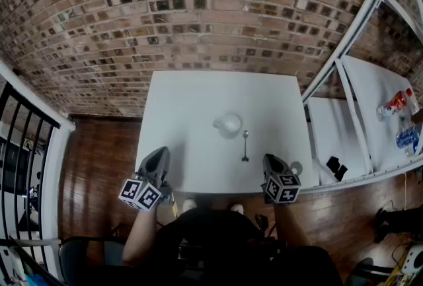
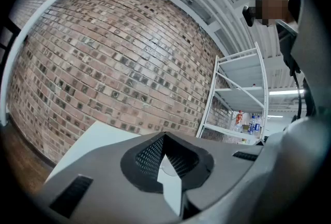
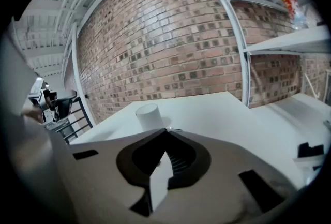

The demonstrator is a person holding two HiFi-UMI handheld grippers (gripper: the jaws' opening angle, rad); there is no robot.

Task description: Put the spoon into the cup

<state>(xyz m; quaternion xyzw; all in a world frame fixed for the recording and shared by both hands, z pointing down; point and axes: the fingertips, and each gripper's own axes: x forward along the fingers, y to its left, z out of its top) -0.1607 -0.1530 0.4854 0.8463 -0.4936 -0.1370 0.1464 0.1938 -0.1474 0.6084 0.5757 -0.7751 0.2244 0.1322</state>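
A white cup [image 1: 229, 124] stands upright near the middle of the white table [image 1: 192, 100]. Just right of it and nearer to me lies a metal spoon [image 1: 245, 144], its handle pointing toward me. My right gripper [image 1: 270, 160] hovers over the table's near edge, a little right of the spoon's handle, shut and empty. My left gripper [image 1: 159, 154] is held over the near left corner, far from both objects, and is also shut with nothing in it. In the right gripper view the cup [image 3: 148, 116] stands just beyond the closed jaw tips [image 3: 166, 131]. The left gripper [image 2: 164, 136] faces the brick wall.
A white metal shelf rack [image 1: 357, 27] stands against the table's right side, holding bottles [image 1: 396, 103] and a small black object [image 1: 336, 167]. A brick wall [image 1: 198, 7] is behind the table. A black railing [image 1: 26, 139] runs along the left above a wooden floor.
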